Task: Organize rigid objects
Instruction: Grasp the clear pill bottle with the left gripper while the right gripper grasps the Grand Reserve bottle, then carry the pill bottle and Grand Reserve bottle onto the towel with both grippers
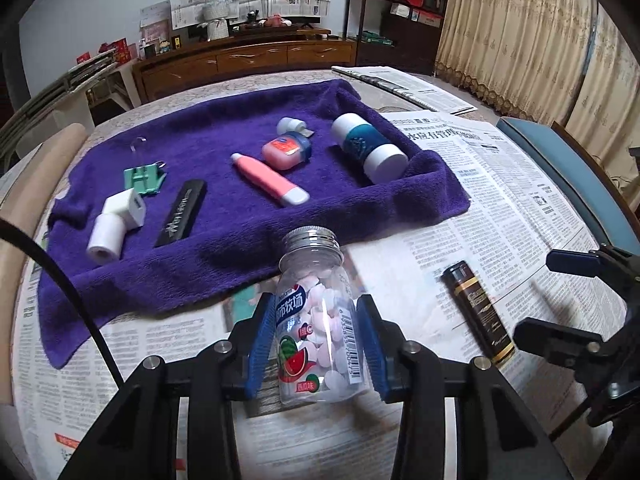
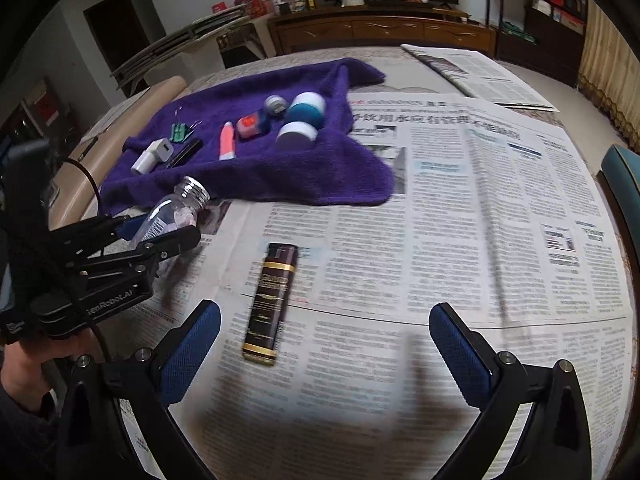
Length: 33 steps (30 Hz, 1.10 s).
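My left gripper [image 1: 316, 344] is shut on a clear candy bottle [image 1: 316, 320] with a silver cap, held above the newspaper near the front edge of the purple towel [image 1: 224, 232]. The bottle [image 2: 176, 212] and left gripper [image 2: 160, 236] also show in the right wrist view. My right gripper [image 2: 324, 356] is open and empty above the newspaper. A dark brown lighter [image 2: 269, 300] lies on the paper just left of its gap; it also shows in the left wrist view [image 1: 478, 312]. On the towel lie a white-and-teal bottle [image 1: 368, 148], a pink tube [image 1: 270, 180], a pink jar [image 1: 286, 152] and a black bar [image 1: 182, 214].
Also on the towel: a white charger [image 1: 128, 208] on a white roll [image 1: 105, 238], a green binder clip [image 1: 144, 178], a small white cap [image 1: 290, 124]. Newspaper [image 2: 480, 220] covers the table. A teal chair [image 2: 622, 176] stands at the right edge, a wooden cabinet [image 2: 380, 32] behind.
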Available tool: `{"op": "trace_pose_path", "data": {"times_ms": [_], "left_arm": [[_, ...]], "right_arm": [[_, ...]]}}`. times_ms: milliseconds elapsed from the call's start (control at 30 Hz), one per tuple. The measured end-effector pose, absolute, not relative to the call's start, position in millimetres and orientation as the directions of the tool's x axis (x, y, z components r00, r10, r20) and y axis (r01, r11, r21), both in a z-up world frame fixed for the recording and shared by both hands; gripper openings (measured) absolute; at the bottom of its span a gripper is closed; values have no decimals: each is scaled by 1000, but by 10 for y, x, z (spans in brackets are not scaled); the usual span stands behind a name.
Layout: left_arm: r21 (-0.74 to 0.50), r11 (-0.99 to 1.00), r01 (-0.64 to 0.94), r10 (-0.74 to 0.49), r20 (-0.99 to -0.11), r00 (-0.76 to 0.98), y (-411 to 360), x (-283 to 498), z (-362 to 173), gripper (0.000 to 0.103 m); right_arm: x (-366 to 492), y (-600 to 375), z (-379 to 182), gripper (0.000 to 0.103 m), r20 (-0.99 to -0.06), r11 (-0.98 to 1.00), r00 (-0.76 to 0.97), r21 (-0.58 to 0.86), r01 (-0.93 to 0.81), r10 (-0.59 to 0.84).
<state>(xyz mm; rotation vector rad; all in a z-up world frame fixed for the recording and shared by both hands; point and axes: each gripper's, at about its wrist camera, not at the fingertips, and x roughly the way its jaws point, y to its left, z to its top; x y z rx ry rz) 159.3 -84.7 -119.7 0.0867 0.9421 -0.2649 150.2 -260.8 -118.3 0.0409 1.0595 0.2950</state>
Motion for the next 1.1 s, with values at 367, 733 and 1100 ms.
{"op": "trace_pose_path", "data": {"times_ms": [367,733,1100], "left_arm": [[-83,973,217,-194,-802,565,-459,1590,-1156,39],[-102,973,208,-206,-792,575,-333,1568,-1102,39],[-121,973,194,-214,-783,584,-121,1563,-988,39]], "right_arm": [[1512,-2182,-1401,81,-852,977,497,70,-202,164],[1370,-2010,-1382,23,-820,978,562,-13,-210,110],[1424,-2053,-1354,23,-838,974,520,56,-218,164]]}}
